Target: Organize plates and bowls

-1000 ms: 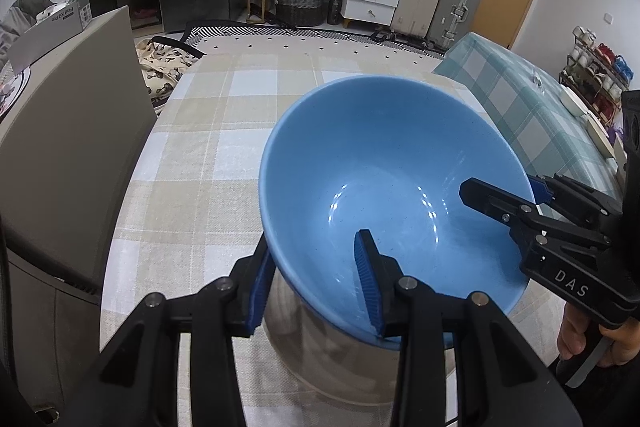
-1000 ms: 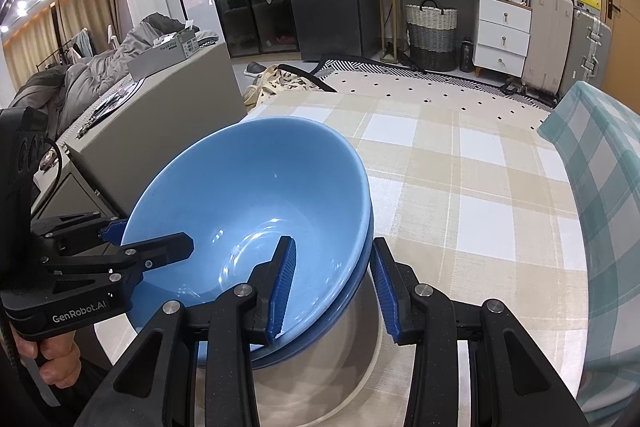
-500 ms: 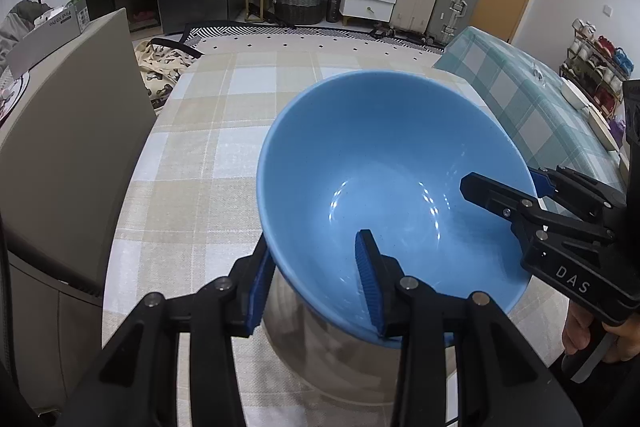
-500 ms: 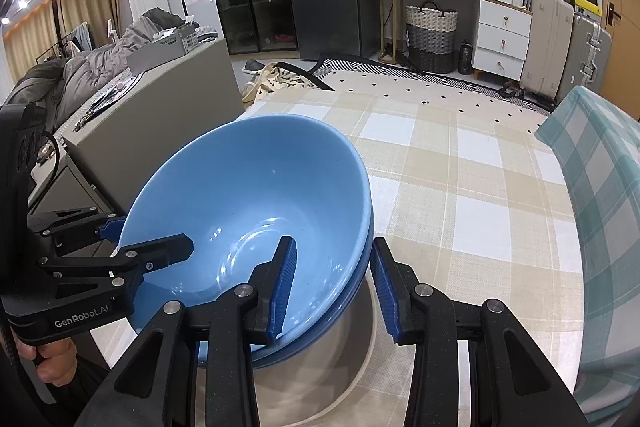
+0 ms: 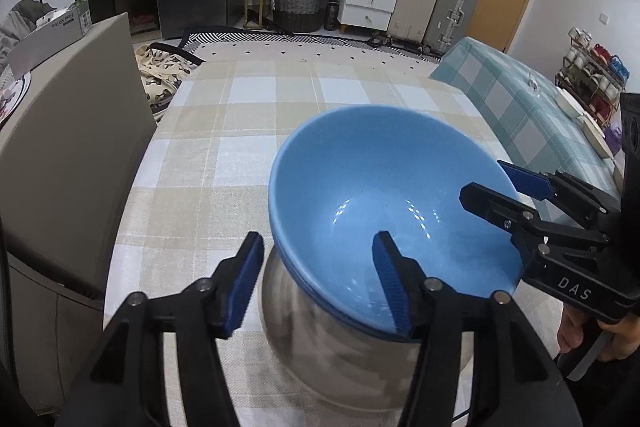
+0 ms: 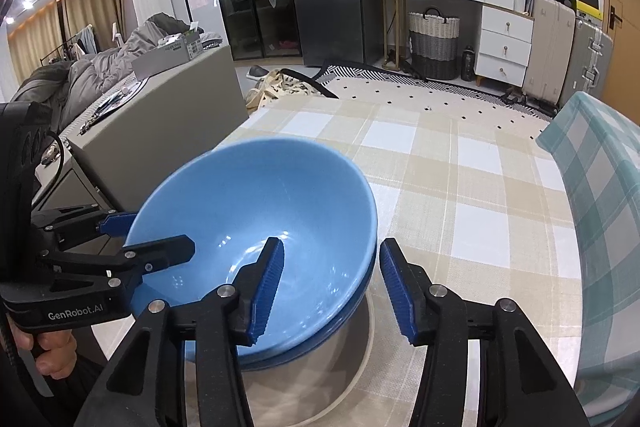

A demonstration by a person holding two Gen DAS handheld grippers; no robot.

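Item: blue bowl [image 5: 372,187], upper of a nested pair. Location: lower centre of both wrist views, seated inside a second blue bowl [image 6: 320,343] whose rim shows as a thin band beneath it; the pair sits on a pale, rounded white vessel [image 5: 340,355] (a larger bowl or pot, cannot tell which) on the checked surface [image 5: 248,131].

Left tool [image 5: 320,279]: jaws apart, having just been opening; they straddle the near rim of the upper bowl, one blue pad inside, one outside, neither pressing.

Right tool [image 6: 332,287]: likewise apart and just opened, straddling the opposite rim, with a visible gap at each pad.

Hands: a hand [image 6: 52,351] grips the left tool's handle at the lower left of the right wrist view.

Step in hand, as judged: release after nesting; the bowl appears set down and resting on its own.

Next move calls for: drawing both tools back and upward off the rim without the inner pads catching the lip and tipping the stack, then looking for any remaining dish. None is visible on the surface in these views.
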